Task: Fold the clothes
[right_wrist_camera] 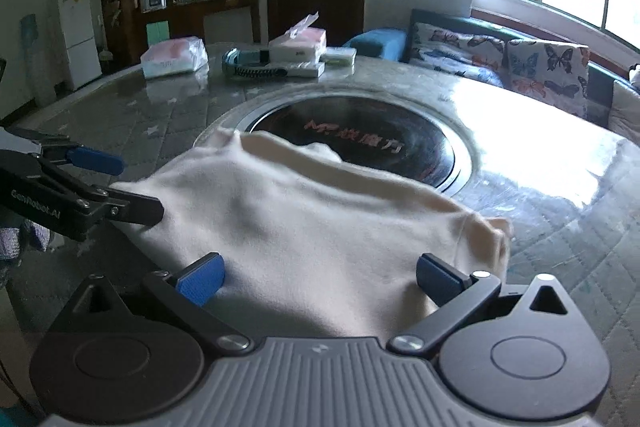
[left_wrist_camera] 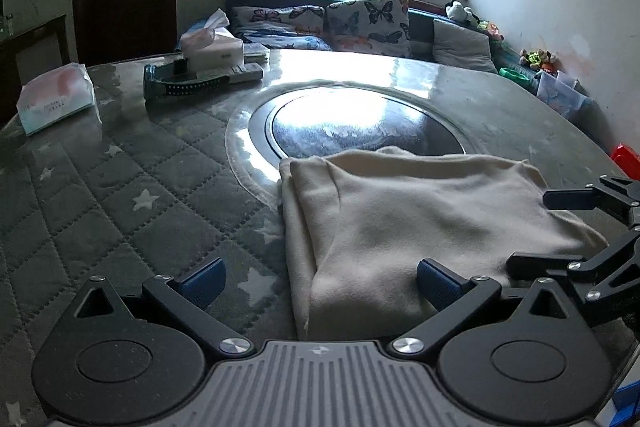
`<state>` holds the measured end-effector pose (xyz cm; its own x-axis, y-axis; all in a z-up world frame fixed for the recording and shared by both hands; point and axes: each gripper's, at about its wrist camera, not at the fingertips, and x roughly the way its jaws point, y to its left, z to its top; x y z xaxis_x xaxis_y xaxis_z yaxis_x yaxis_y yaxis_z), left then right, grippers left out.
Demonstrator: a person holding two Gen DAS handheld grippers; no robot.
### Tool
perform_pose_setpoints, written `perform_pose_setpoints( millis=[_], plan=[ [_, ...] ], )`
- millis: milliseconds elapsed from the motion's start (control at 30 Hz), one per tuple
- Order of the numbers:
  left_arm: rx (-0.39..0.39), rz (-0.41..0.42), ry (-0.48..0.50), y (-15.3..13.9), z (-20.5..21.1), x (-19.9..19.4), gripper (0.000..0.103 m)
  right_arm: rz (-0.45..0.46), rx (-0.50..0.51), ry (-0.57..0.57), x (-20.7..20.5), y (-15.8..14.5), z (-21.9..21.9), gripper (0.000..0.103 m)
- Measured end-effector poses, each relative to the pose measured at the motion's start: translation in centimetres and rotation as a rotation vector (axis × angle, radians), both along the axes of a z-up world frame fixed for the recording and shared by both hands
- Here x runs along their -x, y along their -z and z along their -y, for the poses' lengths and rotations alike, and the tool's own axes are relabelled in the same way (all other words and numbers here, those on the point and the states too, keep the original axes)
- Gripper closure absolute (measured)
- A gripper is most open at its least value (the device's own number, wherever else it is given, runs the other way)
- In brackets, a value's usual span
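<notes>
The cream garment (left_wrist_camera: pixel 420 223) lies on the quilted table (left_wrist_camera: pixel 100 211), already doubled into a compact block, its far edge at 12 o'clock overlapping the dark round inset (left_wrist_camera: pixel 360 123). The left gripper (left_wrist_camera: pixel 320 285) has its tongs spread wide over the near-left corner, holding nothing. The right gripper (right_wrist_camera: pixel 318 279) is likewise spread over the near edge. The right-hand end at 3 o'clock looks bunched, though blur makes that uncertain. Probably one last fold or smoothing remains.

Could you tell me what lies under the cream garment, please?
The cream garment lies on the quilted table cover, with its far edge over the dark round inset's rim. Whatever sits between its folded layers is hidden.
</notes>
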<state>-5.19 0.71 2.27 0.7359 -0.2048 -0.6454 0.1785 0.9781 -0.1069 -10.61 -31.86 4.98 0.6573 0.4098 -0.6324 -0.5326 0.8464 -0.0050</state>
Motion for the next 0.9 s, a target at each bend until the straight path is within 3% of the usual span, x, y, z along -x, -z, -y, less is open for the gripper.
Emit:
perform_pose_setpoints(
  millis=[200, 500, 900],
  plan=[
    [0.010, 0.015, -0.034, -0.6, -0.5, -0.4, 0.000, 0.049, 0.016, 0.063, 0.0, -0.8, 1.6, 0.000],
    [0.011, -0.026, -0.062, 0.6, -1.1, -1.0, 0.000, 0.024, 0.045, 0.078, -0.5, -0.1, 2.8, 0.000],
    [0.019, -0.040, -0.086, 0.9, -2.4, -0.9, 0.000, 0.067, 0.092, -0.185, 1.0, -2.1, -3.0, 0.000]
  ],
)
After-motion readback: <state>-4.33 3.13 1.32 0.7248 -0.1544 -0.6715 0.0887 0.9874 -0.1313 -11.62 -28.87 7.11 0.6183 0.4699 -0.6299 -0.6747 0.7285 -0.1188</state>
